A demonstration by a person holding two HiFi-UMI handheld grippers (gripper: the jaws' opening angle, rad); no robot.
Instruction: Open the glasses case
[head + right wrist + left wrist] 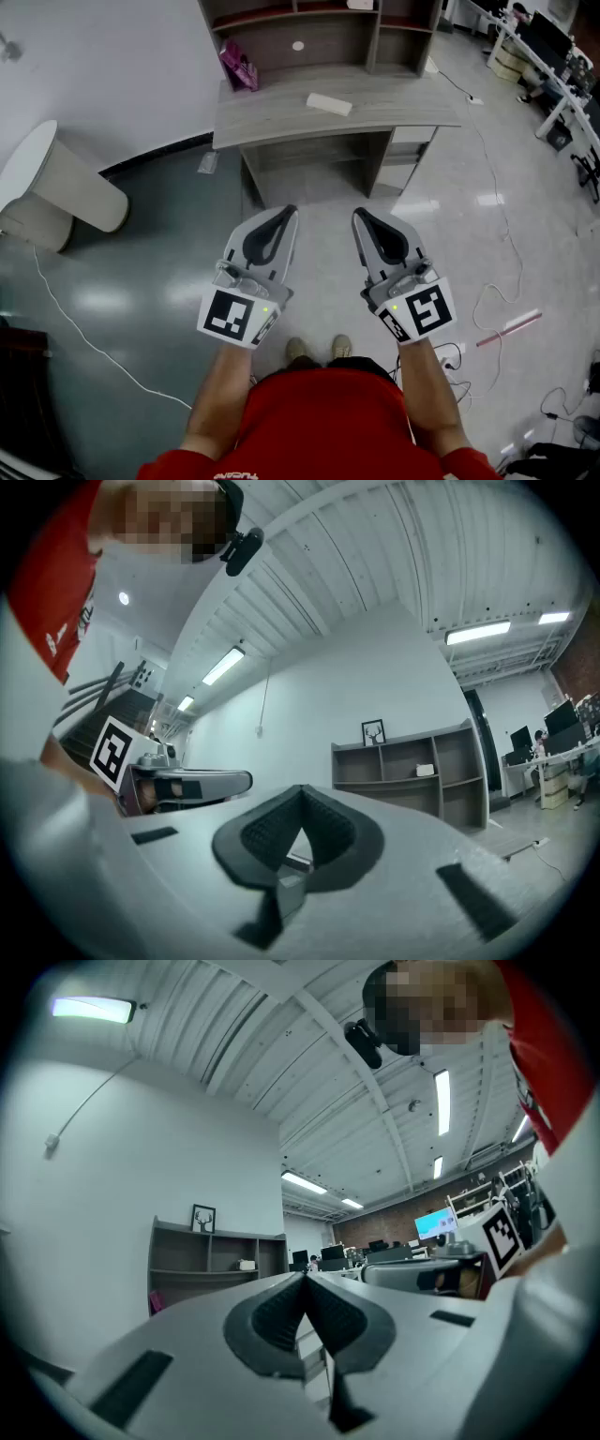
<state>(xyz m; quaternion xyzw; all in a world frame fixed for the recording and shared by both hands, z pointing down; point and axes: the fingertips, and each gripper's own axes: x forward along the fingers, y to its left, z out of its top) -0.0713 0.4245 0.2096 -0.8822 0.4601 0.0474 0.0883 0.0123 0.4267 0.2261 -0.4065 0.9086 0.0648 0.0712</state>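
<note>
Left gripper [305,1279] fingers [277,1321] are pressing fully together, gripping nothing. Right gripper [302,789] fingers [267,834] are sitting fully together too, also empty. The 2 grippers are pointing forward side by side, out in front of the person's red shirt [328,422]. The glasses case [329,104] is lying flat on the worktop [272,114] ahead, well apart from both grippers. A pink item [239,66] is sitting near the worktop's back left corner.

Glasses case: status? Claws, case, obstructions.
Left claw shut, empty; right claw shut, empty. White flat box, likely the case, on desk, untouched. No obstruction seen between claws and desk.
</note>
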